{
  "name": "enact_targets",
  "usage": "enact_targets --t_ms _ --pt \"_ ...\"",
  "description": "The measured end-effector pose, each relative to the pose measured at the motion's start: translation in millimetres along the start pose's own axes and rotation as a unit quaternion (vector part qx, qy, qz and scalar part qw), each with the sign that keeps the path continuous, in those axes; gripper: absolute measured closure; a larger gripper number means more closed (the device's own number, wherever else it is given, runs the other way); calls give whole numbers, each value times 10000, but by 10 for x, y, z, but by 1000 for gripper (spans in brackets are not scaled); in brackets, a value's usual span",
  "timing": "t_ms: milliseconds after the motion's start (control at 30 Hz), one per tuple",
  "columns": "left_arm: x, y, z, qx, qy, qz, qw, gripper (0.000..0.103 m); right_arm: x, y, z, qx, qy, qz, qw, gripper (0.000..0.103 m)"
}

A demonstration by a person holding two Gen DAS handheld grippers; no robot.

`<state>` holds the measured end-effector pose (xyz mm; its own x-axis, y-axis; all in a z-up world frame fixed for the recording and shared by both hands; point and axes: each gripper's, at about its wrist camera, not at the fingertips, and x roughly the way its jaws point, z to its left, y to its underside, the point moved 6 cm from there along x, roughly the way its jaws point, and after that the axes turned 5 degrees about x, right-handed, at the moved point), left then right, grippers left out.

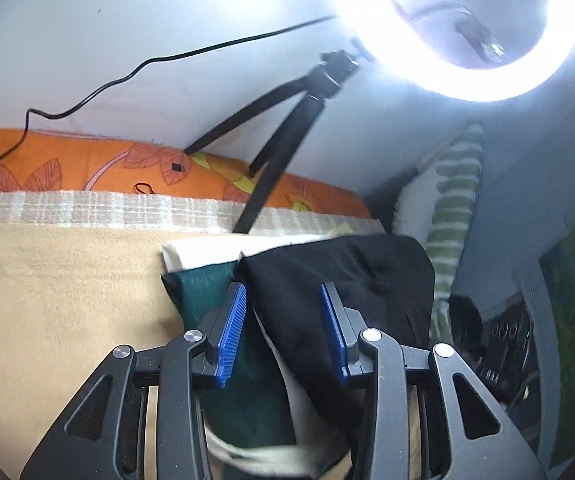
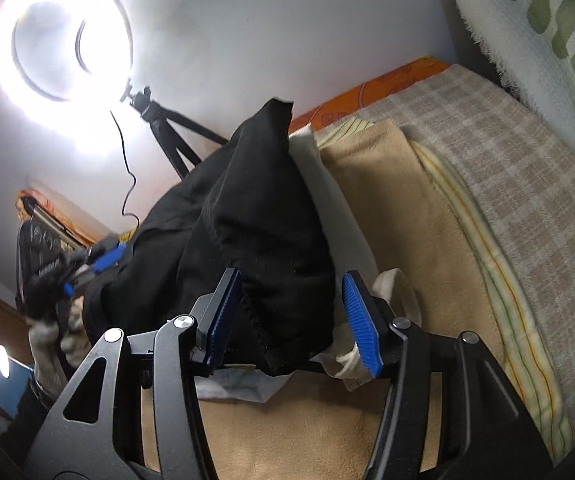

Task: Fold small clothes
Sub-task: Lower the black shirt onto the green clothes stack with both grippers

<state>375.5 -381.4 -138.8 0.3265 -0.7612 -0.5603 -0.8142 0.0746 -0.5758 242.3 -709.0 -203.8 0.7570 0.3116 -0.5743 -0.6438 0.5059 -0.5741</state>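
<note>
A black garment (image 1: 339, 280) lies on a stack of folded clothes, over a dark green piece (image 1: 203, 284) and a white piece (image 1: 203, 250), on a beige blanket (image 1: 59, 292). My left gripper (image 1: 283, 300) is open, its blue pads on either side of the black garment's edge. In the right wrist view the black garment (image 2: 255, 220) bulges up between the open pads of my right gripper (image 2: 293, 292), with white cloth (image 2: 391, 292) under it. The left gripper (image 2: 103, 260) shows at the garment's far left side.
A lit ring light (image 1: 467, 40) on a black tripod (image 1: 279, 128) stands at the back on an orange floral sheet (image 1: 87, 164). Its cable (image 1: 87, 96) runs left along the wall. A checked cloth (image 2: 507, 184) and a green-striped white towel (image 2: 547, 32) lie to the right.
</note>
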Motion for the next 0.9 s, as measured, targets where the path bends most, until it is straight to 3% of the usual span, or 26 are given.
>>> enact_targets --t_ms 67,167,233,333,500,600,700,767,800,900 --pt "54 -20 15 -49 47 -6 10000 67 41 27 9 -39 12 36 10000 48" --pt "122 -61 -60 95 115 -96 9998 71 95 45 25 -98 38 80 9999 66" --pt "177 -78 -132 258 166 -43 9995 99 140 57 48 -161 69 147 9997 87" --pt "174 -74 -278 575 74 -14 9983 103 145 56 122 -335 187 187 9991 93" --pt "68 -165 -416 1340 -683 -447 9876 103 1 -2 218 -613 406 179 9971 94" --pt "126 -230 -306 1344 -954 -458 9853 103 15 -11 91 -655 1034 295 9920 94" --pt "161 -260 -235 1449 -1143 -500 9816 103 49 33 166 -930 1164 393 9880 93" --pt "166 -259 -229 1550 -1214 -467 9793 103 17 11 221 -1108 1359 239 9842 80" --pt "150 -253 -227 1572 -1247 -457 9786 103 -16 -34 245 -1169 1464 92 9823 66" --pt "71 -205 -263 1609 -1177 -459 9788 101 -107 -172 368 -1149 1238 -368 9850 62"
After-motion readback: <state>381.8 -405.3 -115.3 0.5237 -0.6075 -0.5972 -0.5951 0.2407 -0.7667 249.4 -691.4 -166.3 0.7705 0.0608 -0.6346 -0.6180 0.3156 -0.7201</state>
